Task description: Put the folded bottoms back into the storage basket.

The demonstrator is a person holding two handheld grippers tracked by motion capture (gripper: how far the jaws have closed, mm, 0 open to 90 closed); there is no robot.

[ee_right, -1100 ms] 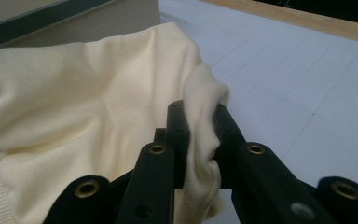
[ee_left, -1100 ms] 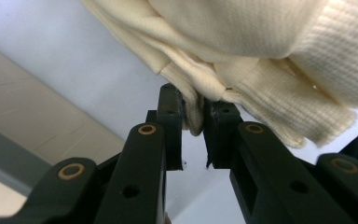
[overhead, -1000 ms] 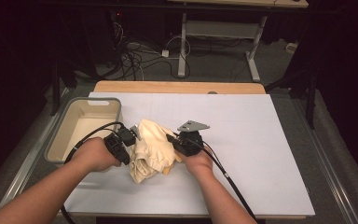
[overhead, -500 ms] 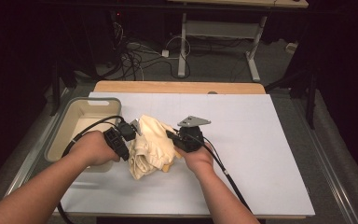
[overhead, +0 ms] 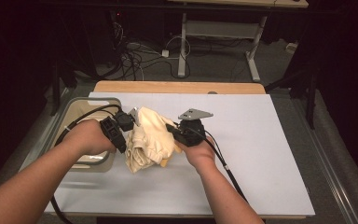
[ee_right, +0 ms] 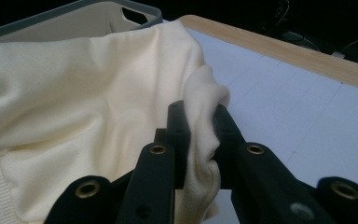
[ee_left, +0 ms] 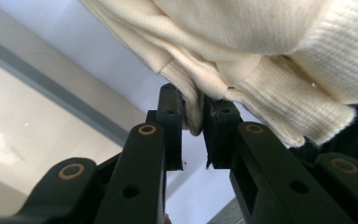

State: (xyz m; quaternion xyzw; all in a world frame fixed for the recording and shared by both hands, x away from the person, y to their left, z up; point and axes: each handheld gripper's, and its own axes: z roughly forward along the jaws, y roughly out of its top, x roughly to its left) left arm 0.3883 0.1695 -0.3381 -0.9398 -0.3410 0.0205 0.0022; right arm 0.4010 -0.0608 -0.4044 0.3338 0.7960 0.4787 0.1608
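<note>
A cream knitted garment (overhead: 150,138) hangs bunched between my two grippers above the white table sheet (overhead: 242,154). My left gripper (overhead: 129,119) is shut on a ribbed fold of the garment (ee_left: 242,70); cloth is pinched between its jaws at my left gripper (ee_left: 193,126). My right gripper (overhead: 173,130) holds the opposite side. In the right gripper view the garment (ee_right: 84,107) spreads to the left, and a thick fold is clamped in my right gripper (ee_right: 200,121). The lower part of the garment droops toward the sheet.
A grey bin (overhead: 72,109) stands at the table's left edge, just beside my left hand; its rim (ee_right: 98,9) shows behind the cloth. A wooden strip (overhead: 177,87) runs along the table's far edge. Cables and a desk frame (overhead: 214,32) lie on the floor beyond.
Both grippers have lifted the garment slightly and shifted it a little toward the far side; the grip on the cloth has stayed the same.
</note>
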